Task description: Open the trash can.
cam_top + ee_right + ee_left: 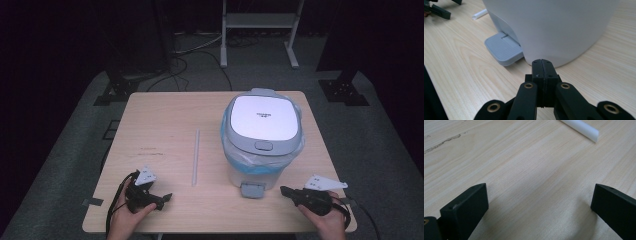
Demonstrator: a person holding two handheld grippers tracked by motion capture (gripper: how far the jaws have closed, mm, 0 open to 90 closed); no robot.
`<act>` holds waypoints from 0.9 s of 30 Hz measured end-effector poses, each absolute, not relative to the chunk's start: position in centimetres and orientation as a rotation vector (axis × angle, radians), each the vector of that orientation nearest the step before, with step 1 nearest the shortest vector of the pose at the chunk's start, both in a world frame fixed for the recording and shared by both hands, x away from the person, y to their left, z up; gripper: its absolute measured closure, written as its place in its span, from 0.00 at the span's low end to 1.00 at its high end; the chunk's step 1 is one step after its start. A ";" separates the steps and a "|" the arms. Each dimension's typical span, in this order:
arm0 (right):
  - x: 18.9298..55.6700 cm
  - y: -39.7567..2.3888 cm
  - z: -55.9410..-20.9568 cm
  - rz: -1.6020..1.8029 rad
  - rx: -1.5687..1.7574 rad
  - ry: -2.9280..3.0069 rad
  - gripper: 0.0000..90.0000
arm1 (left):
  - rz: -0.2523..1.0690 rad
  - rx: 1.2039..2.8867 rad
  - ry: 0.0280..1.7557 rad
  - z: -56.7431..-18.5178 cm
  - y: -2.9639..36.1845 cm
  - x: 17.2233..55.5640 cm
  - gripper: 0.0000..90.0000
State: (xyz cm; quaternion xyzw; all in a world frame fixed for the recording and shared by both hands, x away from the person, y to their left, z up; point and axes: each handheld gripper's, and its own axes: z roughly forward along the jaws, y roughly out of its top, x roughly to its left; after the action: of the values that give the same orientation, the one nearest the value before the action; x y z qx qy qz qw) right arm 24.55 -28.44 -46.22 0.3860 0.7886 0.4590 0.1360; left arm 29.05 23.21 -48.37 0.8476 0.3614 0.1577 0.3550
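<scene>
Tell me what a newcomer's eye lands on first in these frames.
The white pedal bin with its grey lid shut and blue liner showing under the rim, standing on the right half of the wooden table. Next, its grey foot pedal at the near side, with the right gripper shut just short of the bin's base. A white tube lies left of the bin; the left gripper rests open.

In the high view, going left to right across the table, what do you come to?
Left claw → white tube → pedal bin with its grey foot pedal in front → right claw, all on the wooden table.
</scene>
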 end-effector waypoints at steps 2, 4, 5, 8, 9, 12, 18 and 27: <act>24.6 -28.2 -46.1 1.338 1.109 2.287 1.00 | 0.408 2.190 0.934 -48.4 23.2 29.0 0.00; 24.6 -28.0 -46.1 1.344 1.101 2.290 1.00 | 0.408 2.191 0.934 -48.4 23.2 29.1 0.00; 24.6 -27.9 -46.1 1.346 1.098 2.293 1.00 | 0.408 2.190 0.934 -48.4 23.2 29.1 0.00; 24.6 -27.7 -46.0 1.353 1.090 2.293 1.00 | 0.408 2.190 0.934 -48.4 23.2 29.1 0.00; 24.6 -27.6 -46.0 1.356 1.084 2.293 1.00 | 0.408 2.190 0.934 -48.4 23.2 29.1 0.00; 24.6 -27.4 -45.9 1.362 1.078 2.298 1.00 | 0.408 2.190 0.934 -48.4 23.2 29.1 0.00; 24.6 -26.8 -45.9 1.363 1.067 2.312 1.00 | 0.408 2.190 0.936 -48.4 23.2 29.1 0.00; 24.8 -25.8 -45.9 1.380 1.053 2.328 1.00 | 0.409 2.188 0.939 -48.4 23.2 29.1 0.00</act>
State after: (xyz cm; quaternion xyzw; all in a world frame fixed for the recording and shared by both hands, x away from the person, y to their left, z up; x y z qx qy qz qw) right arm 24.78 -25.85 -45.85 0.3599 0.7961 0.4718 0.1184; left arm 29.07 23.20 -48.37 0.8468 0.3634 0.1584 0.3547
